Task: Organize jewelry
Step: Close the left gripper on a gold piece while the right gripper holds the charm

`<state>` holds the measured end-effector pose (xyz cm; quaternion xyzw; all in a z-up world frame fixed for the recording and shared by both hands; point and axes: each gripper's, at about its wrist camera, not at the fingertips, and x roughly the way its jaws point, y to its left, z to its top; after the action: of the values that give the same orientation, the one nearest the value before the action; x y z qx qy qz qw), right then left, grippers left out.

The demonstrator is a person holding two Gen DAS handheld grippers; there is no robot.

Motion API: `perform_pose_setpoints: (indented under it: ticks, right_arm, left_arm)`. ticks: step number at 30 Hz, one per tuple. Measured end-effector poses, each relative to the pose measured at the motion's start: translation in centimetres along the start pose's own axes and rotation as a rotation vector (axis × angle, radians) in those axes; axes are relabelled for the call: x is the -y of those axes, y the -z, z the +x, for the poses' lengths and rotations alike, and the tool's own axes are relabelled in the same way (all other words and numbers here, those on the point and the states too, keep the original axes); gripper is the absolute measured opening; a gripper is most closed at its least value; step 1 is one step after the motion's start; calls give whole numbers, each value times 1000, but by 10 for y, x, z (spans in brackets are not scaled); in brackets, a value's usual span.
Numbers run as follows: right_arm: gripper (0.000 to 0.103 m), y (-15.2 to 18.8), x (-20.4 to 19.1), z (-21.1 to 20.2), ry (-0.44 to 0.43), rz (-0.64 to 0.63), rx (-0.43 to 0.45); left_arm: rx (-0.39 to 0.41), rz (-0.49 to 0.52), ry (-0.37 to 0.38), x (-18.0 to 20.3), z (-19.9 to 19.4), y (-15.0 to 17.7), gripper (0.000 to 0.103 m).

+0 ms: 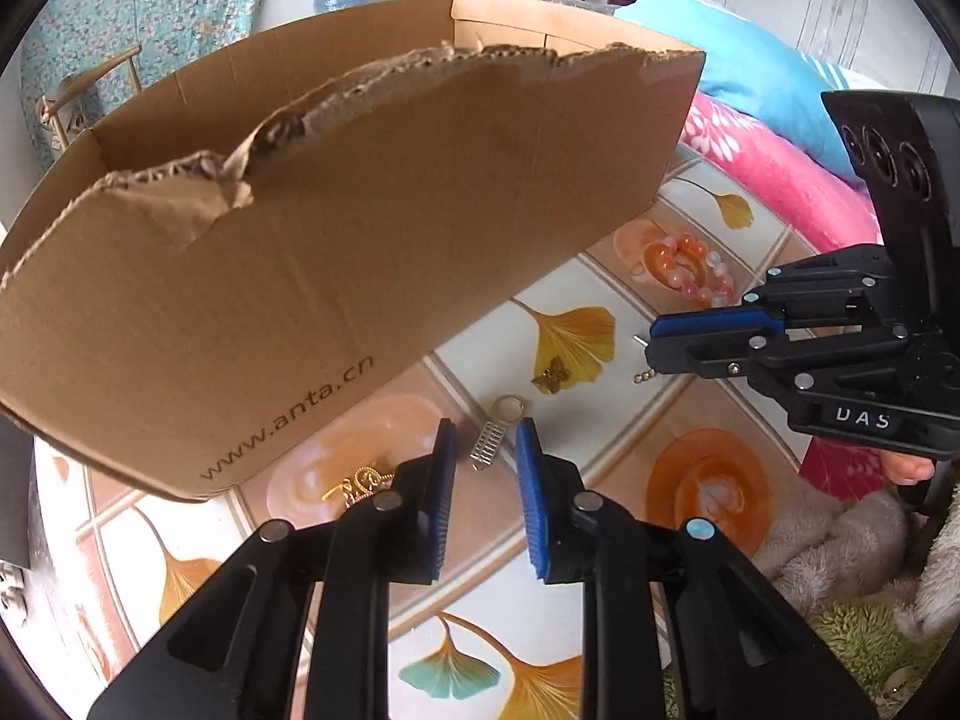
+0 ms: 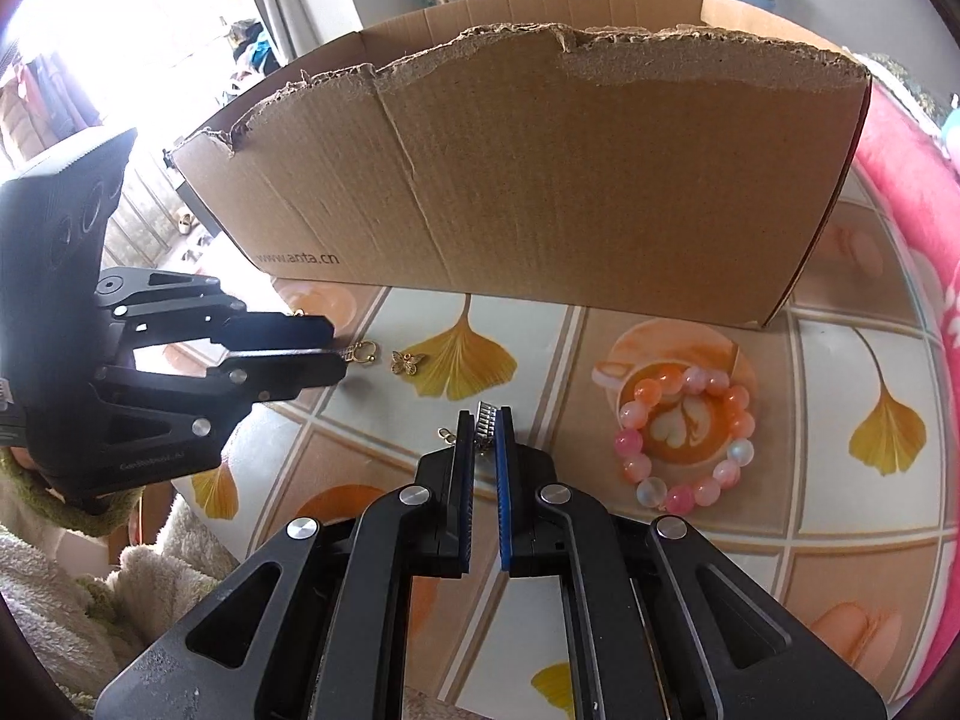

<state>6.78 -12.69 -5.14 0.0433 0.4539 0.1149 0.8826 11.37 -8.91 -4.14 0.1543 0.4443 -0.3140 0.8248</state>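
Observation:
My left gripper (image 1: 486, 429) hovers low over the table, jaws a little apart. A silver ladder-shaped earring with a gold ring (image 1: 495, 438) lies on the cloth between its fingertips, and the pads do not touch it. From the right wrist view the left gripper (image 2: 333, 349) has that earring (image 2: 360, 353) at its tips. My right gripper (image 2: 485, 420) is shut on a second silver earring (image 2: 485, 414), whose small gold chain (image 1: 645, 377) dangles below the right gripper (image 1: 651, 345). A gold butterfly charm (image 1: 552, 375) and a pink-orange bead bracelet (image 2: 684, 438) lie on the table.
A torn cardboard box (image 2: 540, 180) stands just behind the jewelry. A gold chain (image 1: 360, 483) lies by its lower edge. The table (image 2: 840, 540) has a ginkgo-leaf cloth. A pink blanket (image 1: 780, 174) borders the right side, and fluffy sleeves (image 2: 72, 570) sit behind the grippers.

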Motion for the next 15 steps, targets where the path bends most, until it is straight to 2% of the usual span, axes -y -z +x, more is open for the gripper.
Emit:
perform_pose_setpoints:
  ticks: [2,6,15]
  right_arm:
    - [5,-1,1,-2,-6,7,3]
    - [4,0,7,-7,-24,23,14]
    - [3,-2,14,-16,-36,33,21]
  left_arm:
    - [-3,1,-3,-1,1,-1,18]
    - [-2,35,-48,0,1,1,7]
    - [-14,74,-50,5,1,0,7]
